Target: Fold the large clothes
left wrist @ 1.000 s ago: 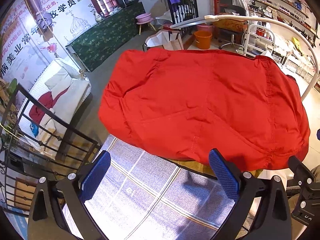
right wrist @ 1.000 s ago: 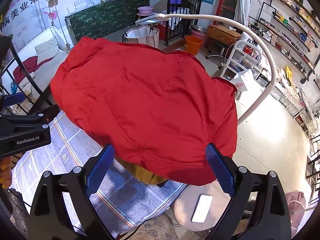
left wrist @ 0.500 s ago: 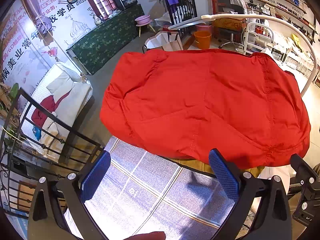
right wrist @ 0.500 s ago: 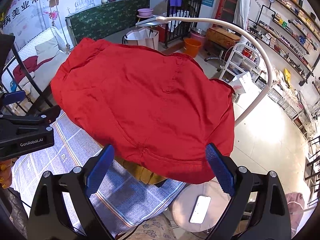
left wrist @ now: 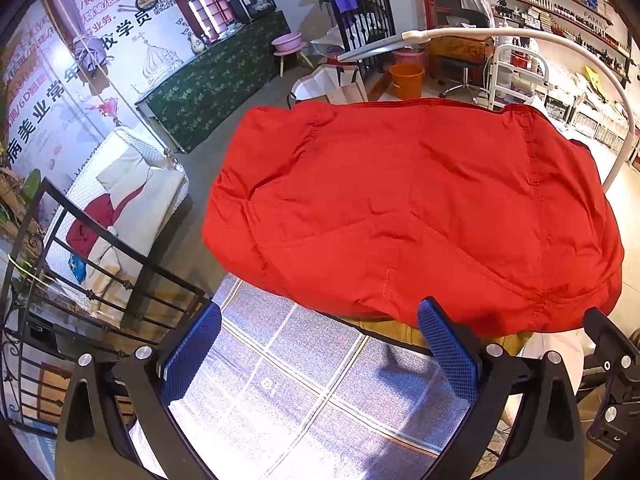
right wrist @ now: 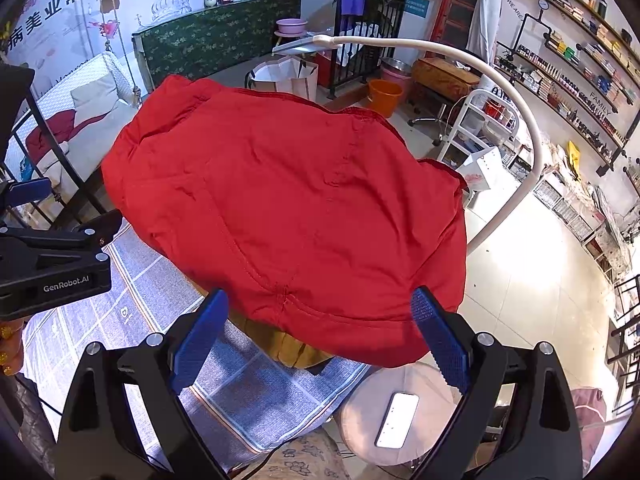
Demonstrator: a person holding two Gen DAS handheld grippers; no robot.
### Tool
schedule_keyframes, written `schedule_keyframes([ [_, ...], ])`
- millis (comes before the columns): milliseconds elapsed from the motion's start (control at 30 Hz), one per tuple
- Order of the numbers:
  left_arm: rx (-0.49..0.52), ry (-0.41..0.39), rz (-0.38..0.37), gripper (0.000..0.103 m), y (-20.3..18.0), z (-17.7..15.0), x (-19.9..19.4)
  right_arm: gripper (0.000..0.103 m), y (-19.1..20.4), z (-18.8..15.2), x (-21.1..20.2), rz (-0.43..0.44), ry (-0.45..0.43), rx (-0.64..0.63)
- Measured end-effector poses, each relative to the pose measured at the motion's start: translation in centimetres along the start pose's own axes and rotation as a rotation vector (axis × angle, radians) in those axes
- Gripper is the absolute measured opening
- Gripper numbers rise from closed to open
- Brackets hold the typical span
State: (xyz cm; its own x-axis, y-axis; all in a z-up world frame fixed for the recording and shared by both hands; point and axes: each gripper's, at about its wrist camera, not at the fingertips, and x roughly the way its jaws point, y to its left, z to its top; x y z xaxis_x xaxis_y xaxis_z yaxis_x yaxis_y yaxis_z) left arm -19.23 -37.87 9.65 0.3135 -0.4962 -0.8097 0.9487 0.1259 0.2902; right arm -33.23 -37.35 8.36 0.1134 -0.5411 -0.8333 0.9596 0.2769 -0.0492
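Note:
A large red garment [left wrist: 412,208] lies folded in a puffy heap over the far half of a table covered by a blue checked cloth [left wrist: 304,392]. In the right wrist view the same red garment [right wrist: 288,208] hangs past the table's right edge. My left gripper [left wrist: 318,340] hovers open above the bare cloth, just short of the garment's near hem, holding nothing. My right gripper [right wrist: 320,332] is open too, its blue fingertips astride the near hem without touching it. A tan layer [right wrist: 296,350] peeks out under the hem.
A white arched lamp arm [right wrist: 516,92] curves over the table's right side. A round stool [right wrist: 384,412] with a phone [right wrist: 397,420] stands by the near right corner. A black metal railing [left wrist: 100,264] runs on the left. Shelves and a white cart stand at the right.
Both grippers have drifted slightly; the garment sits a touch farther and higher in each view. Neither gripper has changed its opening or taken hold of anything.

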Motion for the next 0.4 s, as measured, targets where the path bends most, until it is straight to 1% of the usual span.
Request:
schedule_keyframes([
  [400,0.003,0.016,-0.008,0.097,0.04,-0.07,0.21,0.092,-0.02,0.06,0.18,0.003,0.008,-0.005],
])
